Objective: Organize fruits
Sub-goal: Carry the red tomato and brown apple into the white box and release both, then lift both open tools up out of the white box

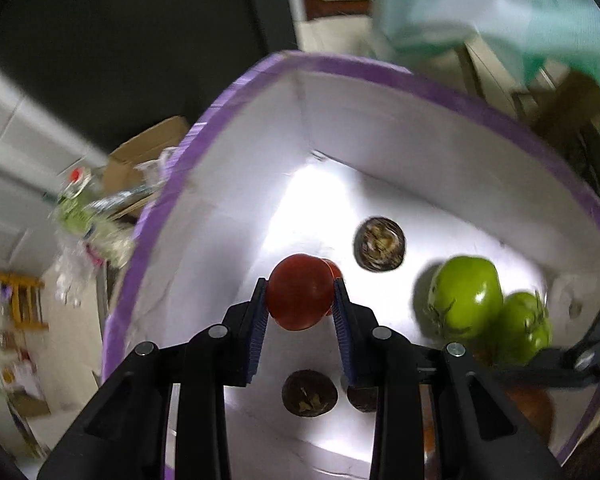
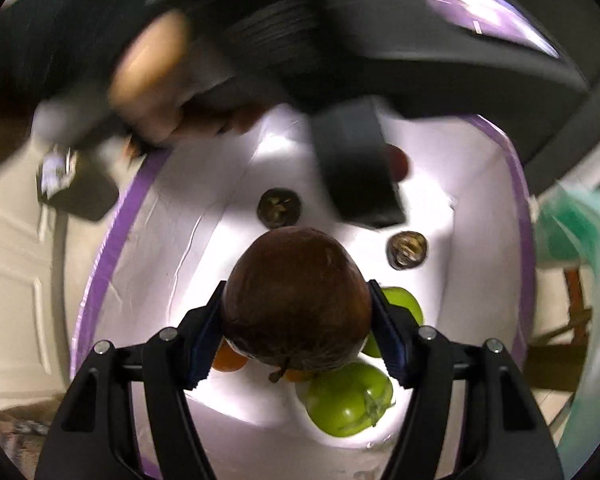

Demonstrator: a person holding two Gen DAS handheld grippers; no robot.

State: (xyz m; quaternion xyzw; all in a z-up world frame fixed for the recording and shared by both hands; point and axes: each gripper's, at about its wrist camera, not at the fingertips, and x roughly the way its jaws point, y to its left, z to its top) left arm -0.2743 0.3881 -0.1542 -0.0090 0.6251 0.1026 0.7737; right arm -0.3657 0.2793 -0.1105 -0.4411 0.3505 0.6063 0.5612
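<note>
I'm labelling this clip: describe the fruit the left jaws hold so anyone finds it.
Look inside the white box with the purple rim. Above its floor, the left gripper clamps a smooth red tomato; nearby fruits are green tomatoes or small dark round ones.

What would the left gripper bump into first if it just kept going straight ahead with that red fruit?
Probably the white floor of the purple-rimmed box. The left gripper holds the red fruit over a bare patch, with the nearest dark round fruit off to the right. Depth is hard to judge.

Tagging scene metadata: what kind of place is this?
Probably a lived-in home room, not a lab: a panelled white door, an open cardboard box and a wooden rack surround the purple-rimmed white box of fruit.
</note>
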